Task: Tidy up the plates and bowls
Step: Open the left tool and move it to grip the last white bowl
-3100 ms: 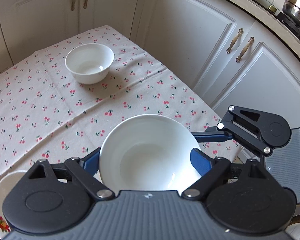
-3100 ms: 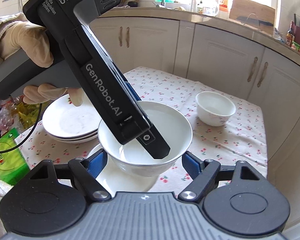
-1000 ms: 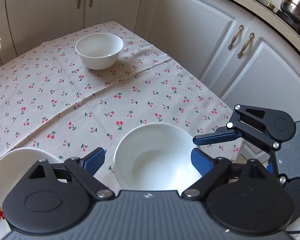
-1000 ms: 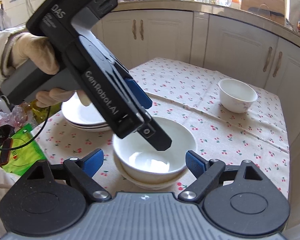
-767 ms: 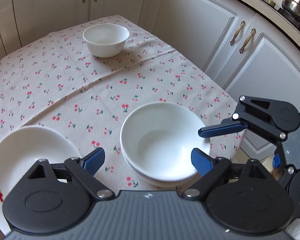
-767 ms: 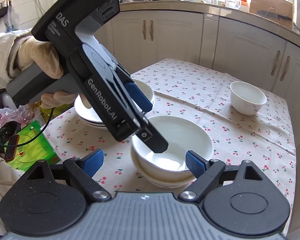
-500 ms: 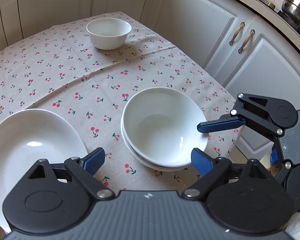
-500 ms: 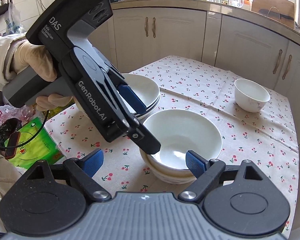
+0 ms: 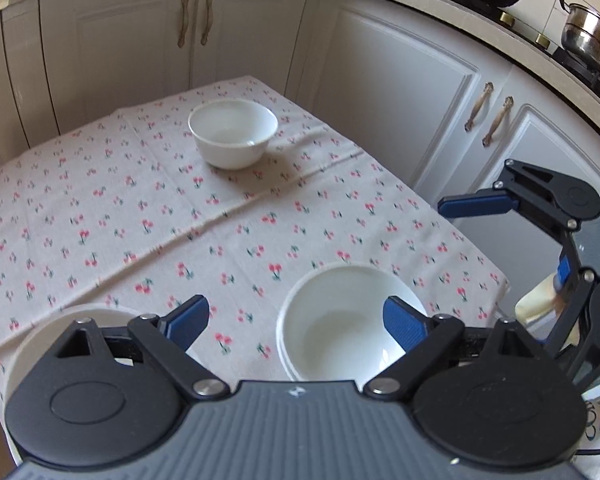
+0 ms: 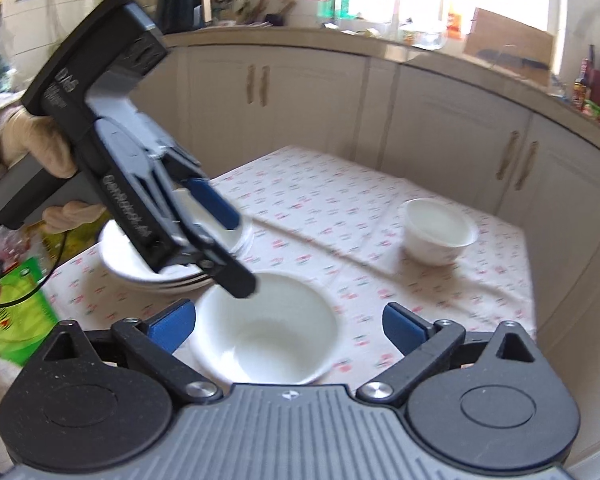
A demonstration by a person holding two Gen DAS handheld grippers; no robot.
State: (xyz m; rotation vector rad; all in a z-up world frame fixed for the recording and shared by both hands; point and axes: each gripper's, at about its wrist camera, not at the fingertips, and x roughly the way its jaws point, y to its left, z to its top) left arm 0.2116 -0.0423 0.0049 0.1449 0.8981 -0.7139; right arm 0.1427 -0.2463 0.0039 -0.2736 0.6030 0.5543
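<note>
1. Bowls come first: two large white ones sit nested as a stack at the near right edge of the cherry-print tablecloth, and a small white bowl stands alone at the far side, well apart from them.
2. A stack of plates lies to the near left, just beside the nested bowls.
3. Left gripper has just been opening; its blue pads are clear of the bowl rim and it grips nothing.
4. Right gripper has also just been opening, to a wide gap; the nested bowls show between its pads but neither pad presses on them.
5. Judged from here, the small bowl is the piece still loose. It lies straight ahead and far from both sets of jaws, towards the far right corner, so the right hand looks nearer.
6. Being round, it has no long axis to line up with.
</note>
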